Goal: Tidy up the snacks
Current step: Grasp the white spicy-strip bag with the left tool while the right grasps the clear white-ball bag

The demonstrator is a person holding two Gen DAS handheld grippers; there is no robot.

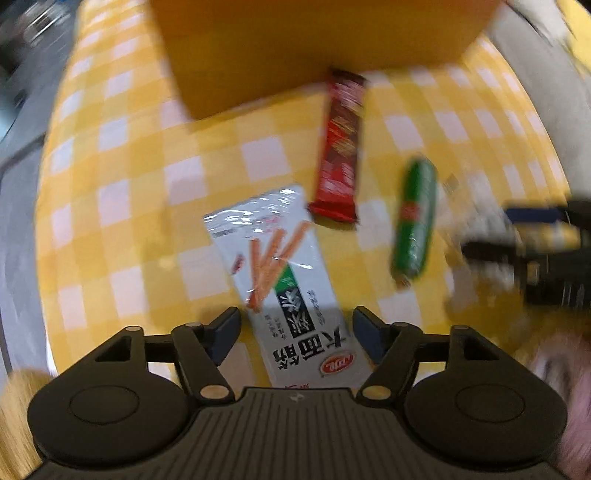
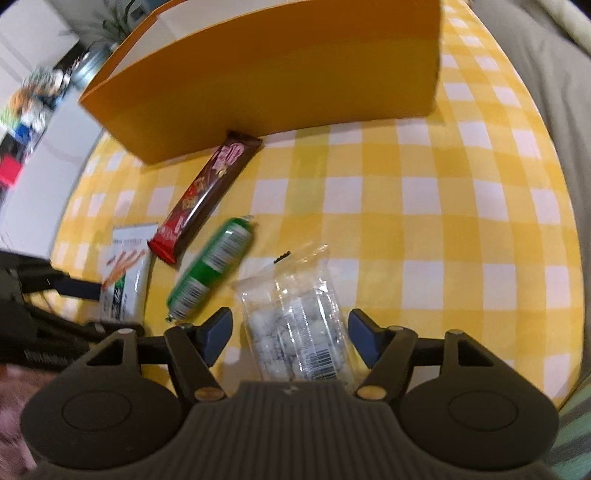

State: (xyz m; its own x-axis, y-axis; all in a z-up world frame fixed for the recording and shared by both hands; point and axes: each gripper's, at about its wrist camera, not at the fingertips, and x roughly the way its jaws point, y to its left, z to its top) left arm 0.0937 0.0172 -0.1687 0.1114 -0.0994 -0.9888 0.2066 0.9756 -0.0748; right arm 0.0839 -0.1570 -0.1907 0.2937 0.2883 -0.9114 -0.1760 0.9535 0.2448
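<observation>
Warm indoor light, heavy motion blur leftward, fisheye-bent edges.

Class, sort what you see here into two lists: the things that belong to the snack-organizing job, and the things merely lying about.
Belongs to the job:
white stick-snack packet
red-brown chocolate bar
green sausage-shaped pack
clear bag of pale round sweets
orange box
left gripper
right gripper

Lying about:
yellow checked cloth
potted plant

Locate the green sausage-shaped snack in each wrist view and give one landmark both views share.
Left wrist view: green snack lies right of centre, just right of the red-brown bar.
Right wrist view: green snack lies left of centre, between the bar and the clear bag.
Shared landmark: orange box.
</observation>
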